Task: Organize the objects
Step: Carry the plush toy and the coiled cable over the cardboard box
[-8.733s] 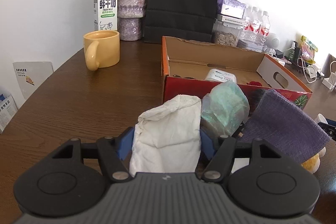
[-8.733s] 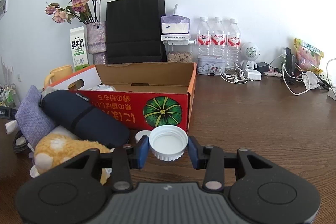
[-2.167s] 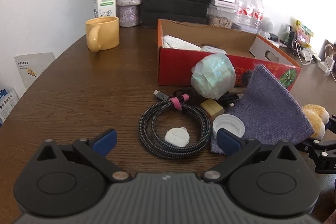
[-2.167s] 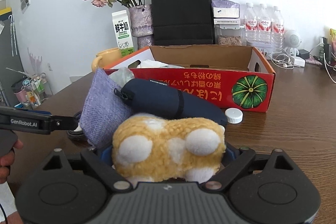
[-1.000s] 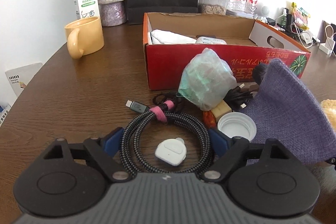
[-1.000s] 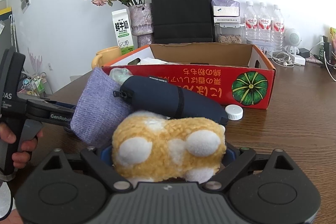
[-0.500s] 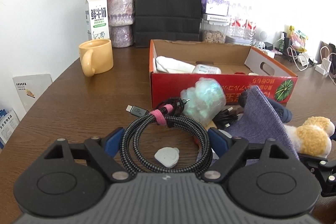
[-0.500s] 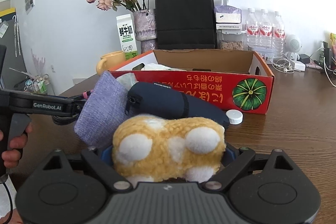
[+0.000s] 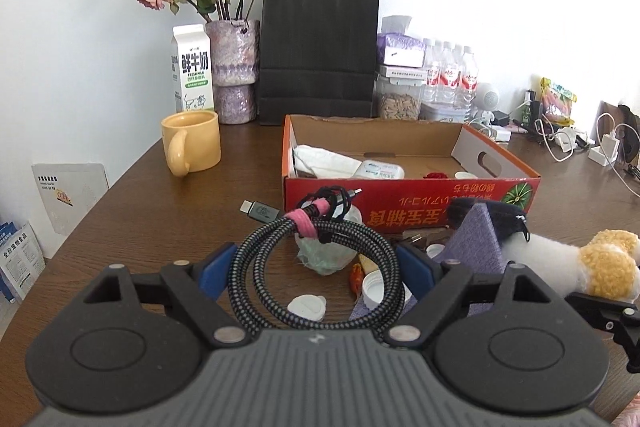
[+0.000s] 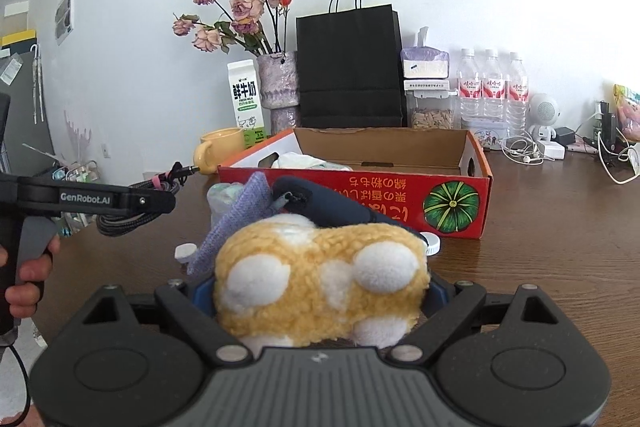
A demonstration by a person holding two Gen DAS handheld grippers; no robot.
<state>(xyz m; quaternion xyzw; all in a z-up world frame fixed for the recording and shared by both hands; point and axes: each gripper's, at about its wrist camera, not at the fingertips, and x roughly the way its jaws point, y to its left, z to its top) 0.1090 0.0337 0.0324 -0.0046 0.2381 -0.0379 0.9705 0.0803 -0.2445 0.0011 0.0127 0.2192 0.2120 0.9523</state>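
change: coiled cable [image 9: 316, 259] now lifted off table [image 9: 128, 211]; a second ago it lay flat beside white cap [image 9: 374, 285]
left gripper [image 9: 316, 267]: blue pads clamped on both sides of coil, held above table
cable end: pink tie and plugs stick forward, near red box [image 9: 412, 203]
right gripper [image 10: 320, 293]: clamped on plush toy [image 10: 320, 277], same as before
plush: fills gap between pads, in front of purple pouch [image 10: 236, 219] and navy case [image 10: 340, 207]
box: ahead of both grippers, white cloth [image 9: 324, 161] inside
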